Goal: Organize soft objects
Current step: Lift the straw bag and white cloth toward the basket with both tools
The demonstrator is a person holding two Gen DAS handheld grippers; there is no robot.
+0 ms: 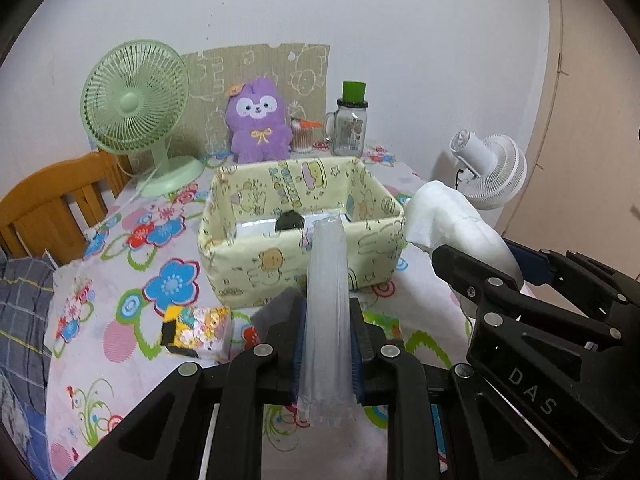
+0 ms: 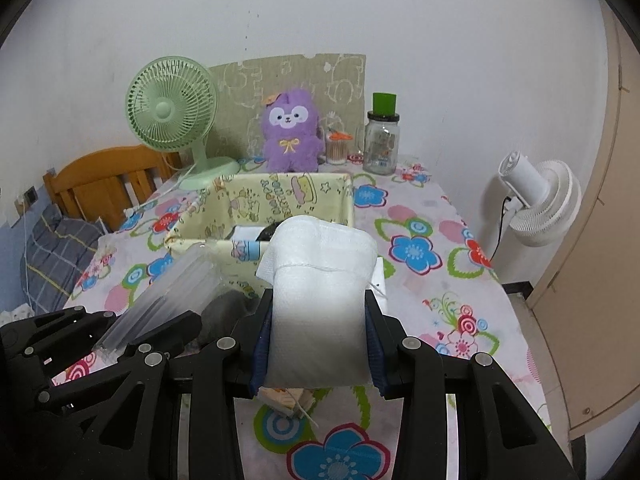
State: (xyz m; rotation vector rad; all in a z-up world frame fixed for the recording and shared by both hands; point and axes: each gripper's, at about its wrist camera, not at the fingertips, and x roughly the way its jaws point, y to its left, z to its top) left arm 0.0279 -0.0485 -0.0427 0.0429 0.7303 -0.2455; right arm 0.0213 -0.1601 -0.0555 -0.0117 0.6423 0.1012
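Your left gripper point(image 1: 326, 344) is clamped on a translucent plastic packet point(image 1: 326, 300), a long ribbed sleeve that sticks forward from between the blue pads toward the yellow cartoon-print fabric bin point(image 1: 280, 268). Your right gripper point(image 2: 318, 344) is squeezing a white padded pouch point(image 2: 320, 280), which bulges above the fingers and hides part of the bin's near wall in the right wrist view. Both held things are lifted off the floral tabletop point(image 2: 420, 288) and sit just in front of the bin, the packet to the left of the pouch. Inside the bin you can see a small dark object point(image 1: 289, 220) lying on something white and flat; what either is cannot be told. On the tabletop near your left gripper lies a small yellow cartoon-print packet point(image 1: 198, 330), and a dark grey soft thing point(image 1: 276, 308) sits just beside the left finger. Behind the bin stand a green desk fan point(image 1: 134, 108), a purple plush toy point(image 1: 258, 120), a cotton swab holder point(image 1: 302, 136) and a glass jar with a green cap point(image 1: 350, 124). A white fan point(image 2: 536, 204) stands off the tabletop's right edge.
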